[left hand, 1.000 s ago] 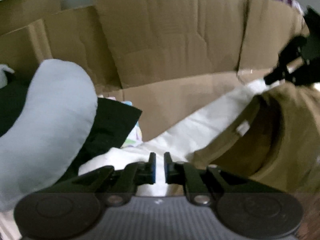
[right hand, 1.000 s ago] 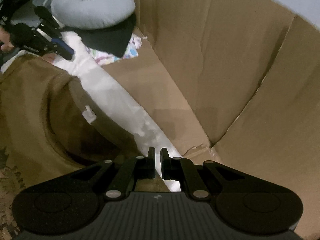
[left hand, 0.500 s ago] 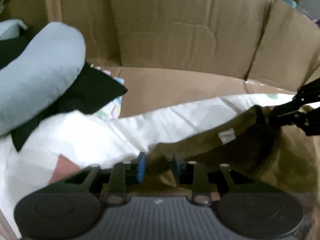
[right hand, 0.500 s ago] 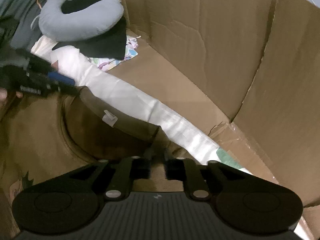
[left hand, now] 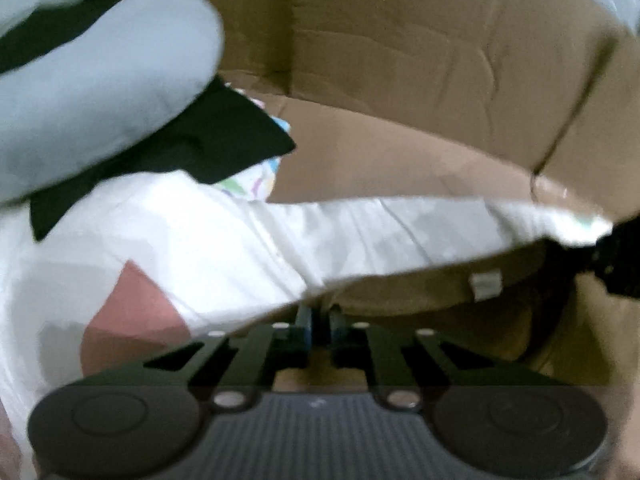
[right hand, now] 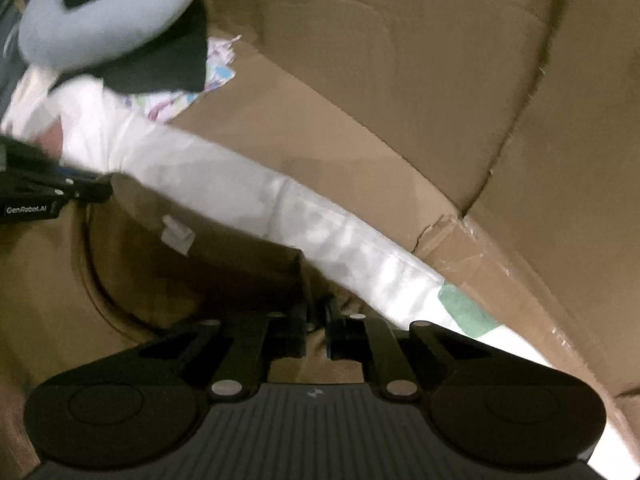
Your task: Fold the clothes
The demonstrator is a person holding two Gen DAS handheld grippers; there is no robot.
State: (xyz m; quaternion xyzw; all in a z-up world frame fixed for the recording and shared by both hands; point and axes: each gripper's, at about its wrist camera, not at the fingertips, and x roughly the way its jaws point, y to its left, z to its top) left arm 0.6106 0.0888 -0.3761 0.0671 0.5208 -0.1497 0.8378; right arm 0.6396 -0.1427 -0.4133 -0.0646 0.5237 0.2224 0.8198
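An olive-brown T-shirt [left hand: 420, 296] with a white neck tag [left hand: 486, 285] lies on a white sheet [left hand: 240, 248]. My left gripper [left hand: 320, 320] points down at the shirt's shoulder edge beside the neckline. Its jaws are closing, and the pads pinch a fold of olive fabric. In the right wrist view the same T-shirt [right hand: 140, 280] shows its open neck and tag [right hand: 176, 234]. My right gripper [right hand: 316, 320] is closing too, nipping the shirt's edge on the other side of the neck. Each gripper shows in the other's view: left gripper [right hand: 96, 192], right gripper [left hand: 600, 248].
A grey neck pillow [left hand: 100, 80] rests on a black cloth [left hand: 224, 136] and a pastel patterned cloth [right hand: 172, 100] at the far left. Cardboard walls [left hand: 400, 60] stand close behind and to the right, with a cardboard floor [right hand: 320, 152] beyond the sheet.
Both grippers came down onto the shirt's neck edge, opened, then closed on the olive fabric. Both wrists rolled, so the sheet and shirt now lie more level across the views.
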